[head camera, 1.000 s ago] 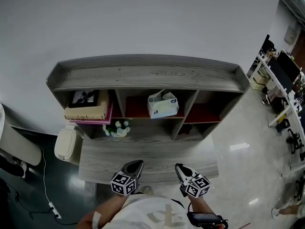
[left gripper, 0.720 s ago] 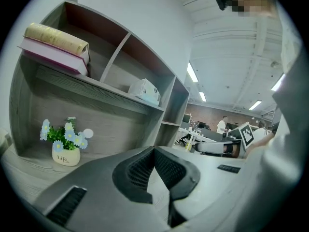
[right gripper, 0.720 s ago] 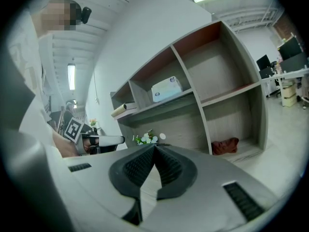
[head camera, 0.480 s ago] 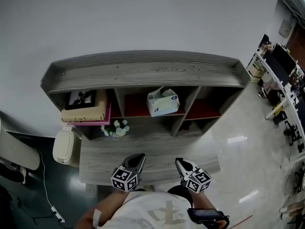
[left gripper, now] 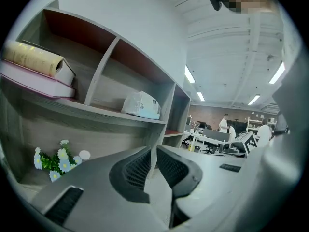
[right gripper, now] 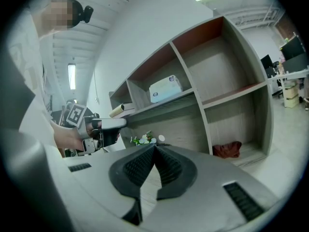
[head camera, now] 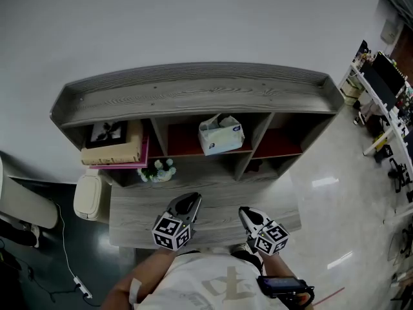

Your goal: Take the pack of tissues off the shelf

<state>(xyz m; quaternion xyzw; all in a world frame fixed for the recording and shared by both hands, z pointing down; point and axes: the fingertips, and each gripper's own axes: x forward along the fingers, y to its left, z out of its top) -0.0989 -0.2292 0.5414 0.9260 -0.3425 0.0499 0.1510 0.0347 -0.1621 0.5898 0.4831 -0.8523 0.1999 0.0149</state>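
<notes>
The pack of tissues (head camera: 221, 134), white with pale blue print, stands in the middle compartment of the grey wooden shelf (head camera: 193, 95). It also shows in the left gripper view as the pack (left gripper: 141, 105) and in the right gripper view as the pack (right gripper: 165, 88). My left gripper (head camera: 190, 200) hovers over the lower ledge, well short of the pack. Its jaws are opening, a narrow gap shows at the left gripper (left gripper: 153, 150), and nothing is between them. My right gripper (head camera: 243, 212) is beside it, and in its own view the right gripper (right gripper: 155, 146) is shut and empty.
Stacked books (head camera: 113, 152) and a framed picture (head camera: 108, 133) fill the left compartment, with small flowers (head camera: 157, 171) below. A red cloth (right gripper: 227, 150) lies in the lower right compartment. A white bin (head camera: 87, 197) stands left of the shelf; desks (head camera: 387, 108) are far right.
My left gripper has moved a little forward toward the shelf. The right gripper has barely shifted. The shelf sits slightly nearer in the head view.
</notes>
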